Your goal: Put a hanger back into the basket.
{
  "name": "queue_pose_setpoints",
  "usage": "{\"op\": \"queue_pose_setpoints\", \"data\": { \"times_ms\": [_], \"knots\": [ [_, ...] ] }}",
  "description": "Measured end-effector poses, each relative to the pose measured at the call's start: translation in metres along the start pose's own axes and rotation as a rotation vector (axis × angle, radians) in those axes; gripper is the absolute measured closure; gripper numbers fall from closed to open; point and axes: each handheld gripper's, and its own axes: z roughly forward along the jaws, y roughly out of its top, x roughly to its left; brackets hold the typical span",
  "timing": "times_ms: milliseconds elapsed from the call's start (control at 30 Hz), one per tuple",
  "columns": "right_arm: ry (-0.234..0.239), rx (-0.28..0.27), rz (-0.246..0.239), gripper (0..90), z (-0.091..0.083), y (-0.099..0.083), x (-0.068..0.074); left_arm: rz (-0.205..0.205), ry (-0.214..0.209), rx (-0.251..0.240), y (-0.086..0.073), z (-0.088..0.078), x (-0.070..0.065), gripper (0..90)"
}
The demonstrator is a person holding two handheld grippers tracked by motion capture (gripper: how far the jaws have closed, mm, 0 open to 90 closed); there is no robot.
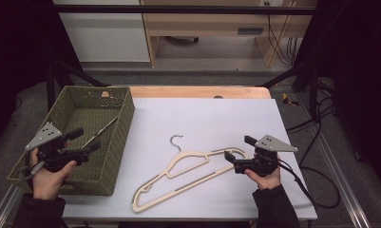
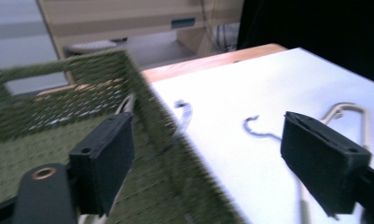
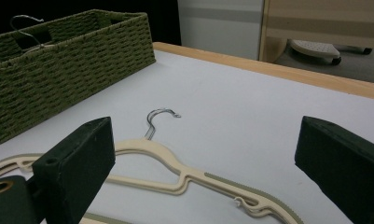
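High view frames show the left gripper point(image 1: 86, 140) held over the near part of a green woven basket point(image 1: 124, 124), its jaws spread wide with nothing between the pads. A hanger point(image 1: 99, 132) is seen lying inside that basket, slanted against the right wall, and it is judged to have been set there so that the hangers are gathered in 1 container. From the left gripper view the same jaws are seen parted, one over the basket floor and the other past the basket wall point(image 2: 175, 140), above the white sheet point(image 2: 250, 168).

The right gripper point(image 1: 234, 149) is held low near the right end of a cream hanger point(image 1: 188, 175) that lies flat on the white sheet covering the table point(image 1: 197, 91). Its jaws are open as well, and no pad is seen to press on the hanger; in the right gripper view the hanger's shoulder and bar point(image 3: 189, 179) are found between and just ahead of the 2 pads. The metal hook point(image 3: 159, 119) is pointed away toward the basket point(image 3: 68, 70). This approach from the end is judged to suit a pinch on the thin bar, so that the hanger can be lifted and carried across to the basket beside the 1 already there.
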Motion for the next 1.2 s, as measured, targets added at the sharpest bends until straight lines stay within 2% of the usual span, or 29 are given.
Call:
{"op": "queue_pose_setpoints", "data": {
  "times_ms": [167, 267, 367, 433, 667, 767, 933, 1033, 1200],
  "knots": [
    [-0.009, 0.003, 0.013, 5.2, 0.005, 0.002, 0.002, 0.021, -0.061, -0.041, 0.002, 0.002, -0.028, 11.9],
    [-0.013, 0.007, 0.021, 5.2, 0.01, 0.003, 0.002, 0.046, -0.099, -0.037, 0.0, 0.009, -0.043, 9.7],
    [-0.012, 0.009, 0.023, 5.0, 0.013, 0.005, 0.004, 0.052, -0.134, -0.037, -0.005, 0.016, -0.054, 9.1],
    [-0.008, 0.007, 0.025, 4.8, 0.016, 0.006, 0.005, 0.052, -0.165, -0.023, -0.011, 0.024, -0.064, 9.1],
    [0.002, 0.017, 0.022, 4.9, 0.029, 0.011, 0.013, 0.086, -0.214, 0.065, -0.031, 0.055, -0.089, 8.2],
    [0.005, 0.033, 0.022, 5.0, 0.037, 0.012, 0.018, 0.078, -0.234, 0.085, -0.038, 0.063, -0.093, 7.8],
    [0.007, 0.051, 0.017, 6.4, 0.051, 0.013, 0.023, 0.076, -0.243, 0.116, -0.047, 0.073, -0.093, 7.2],
    [0.001, 0.068, 0.013, 7.9, 0.062, 0.013, 0.027, 0.075, -0.251, 0.122, -0.051, 0.074, -0.091, 7.0],
    [-0.002, 0.099, 0.014, 11.0, 0.08, 0.014, 0.034, 0.068, -0.239, 0.121, -0.055, 0.072, -0.09, 7.0]
  ]
}}
